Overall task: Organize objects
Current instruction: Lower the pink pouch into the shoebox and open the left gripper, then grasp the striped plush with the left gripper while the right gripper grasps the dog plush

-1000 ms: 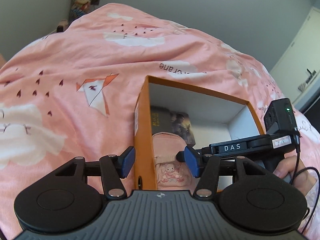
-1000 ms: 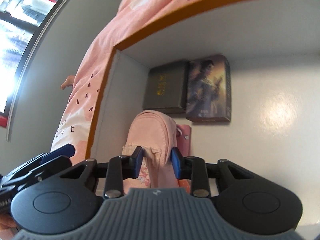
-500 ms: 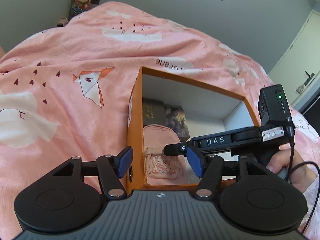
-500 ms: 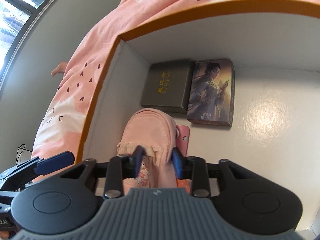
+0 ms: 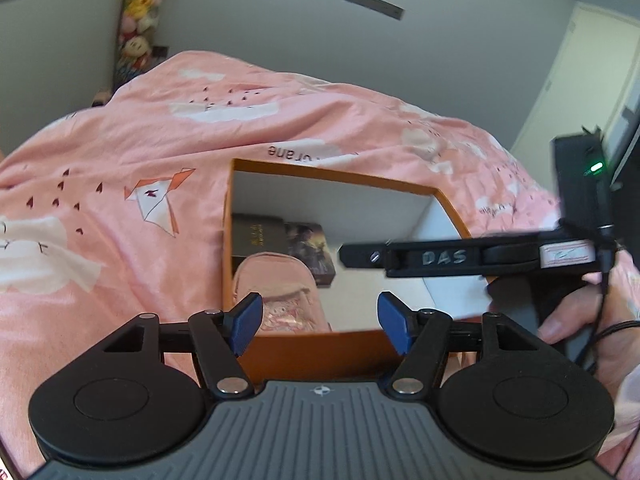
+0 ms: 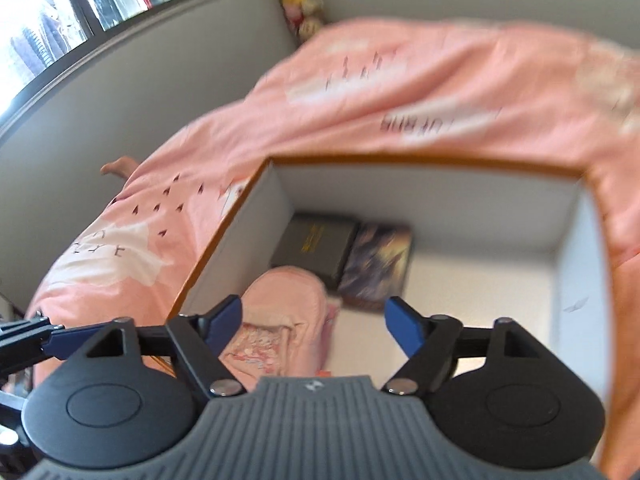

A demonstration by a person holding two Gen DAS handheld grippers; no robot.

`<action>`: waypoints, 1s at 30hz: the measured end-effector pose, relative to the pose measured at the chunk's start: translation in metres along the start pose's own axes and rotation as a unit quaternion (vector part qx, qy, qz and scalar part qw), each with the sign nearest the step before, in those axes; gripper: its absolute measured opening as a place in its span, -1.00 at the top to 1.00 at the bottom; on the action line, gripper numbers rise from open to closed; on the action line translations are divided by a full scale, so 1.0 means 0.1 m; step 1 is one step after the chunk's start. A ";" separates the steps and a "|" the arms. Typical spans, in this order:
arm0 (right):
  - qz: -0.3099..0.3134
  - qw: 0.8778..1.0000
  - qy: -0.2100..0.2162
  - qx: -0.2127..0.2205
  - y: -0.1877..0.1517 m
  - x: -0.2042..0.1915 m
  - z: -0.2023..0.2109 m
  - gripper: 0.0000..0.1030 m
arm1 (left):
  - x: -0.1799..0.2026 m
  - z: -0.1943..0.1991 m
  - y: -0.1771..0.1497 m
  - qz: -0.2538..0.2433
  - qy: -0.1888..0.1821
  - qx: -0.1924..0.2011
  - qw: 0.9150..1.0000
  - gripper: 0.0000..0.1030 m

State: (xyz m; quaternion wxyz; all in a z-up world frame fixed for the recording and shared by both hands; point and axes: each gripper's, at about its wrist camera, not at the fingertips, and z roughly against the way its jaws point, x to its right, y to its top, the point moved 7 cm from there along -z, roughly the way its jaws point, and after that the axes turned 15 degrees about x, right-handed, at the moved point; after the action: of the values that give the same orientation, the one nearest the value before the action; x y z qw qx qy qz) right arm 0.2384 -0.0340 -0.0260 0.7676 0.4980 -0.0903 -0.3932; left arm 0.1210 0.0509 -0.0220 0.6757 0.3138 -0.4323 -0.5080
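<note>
— What are the grippers doing?
— The right gripper (image 6: 313,320) hangs above the orange box (image 6: 420,159), fingers spread, nothing between them. The left gripper (image 5: 320,320) is spread too, over the near wall.
— And the pink pouch (image 6: 280,312)?
— It lies inside, against the left wall, just in front of a dark box (image 6: 316,242) and an illustrated card box (image 6: 380,256). Pink fabric, cartoon print; probably soft and light. I'd pinch a bunched fold mid-body.

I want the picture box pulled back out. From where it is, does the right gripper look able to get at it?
Probably yes. The right gripper is open above the open-topped orange box; the picture box lies flat, uncovered, beside the dark box, past the pink pouch.
</note>
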 end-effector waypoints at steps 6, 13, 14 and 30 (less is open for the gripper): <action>0.080 0.993 -0.047 0.078 0.01 -0.05 0.57 -0.87 | 0.07 0.12 -0.16 -0.002 -0.011 0.000 1.000 -0.43; 0.028 0.995 -0.047 0.079 -0.24 0.05 0.95 -0.88 | 0.02 0.17 -0.31 0.013 -0.009 -0.011 1.000 0.14; 0.011 0.996 -0.055 0.074 -0.29 0.10 0.98 -0.88 | 0.02 0.18 -0.33 0.006 -0.007 -0.009 1.000 0.22; 0.005 0.990 -0.135 0.027 -0.91 0.34 1.24 -0.35 | 0.27 0.14 -0.84 0.008 -0.075 -0.123 0.990 0.43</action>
State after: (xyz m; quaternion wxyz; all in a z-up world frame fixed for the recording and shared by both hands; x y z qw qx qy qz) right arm 0.1486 -0.1615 -0.0502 0.7370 0.4600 -0.2062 -0.4502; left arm 0.0759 0.0014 -0.0815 0.6787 0.1861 -0.4183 -0.5743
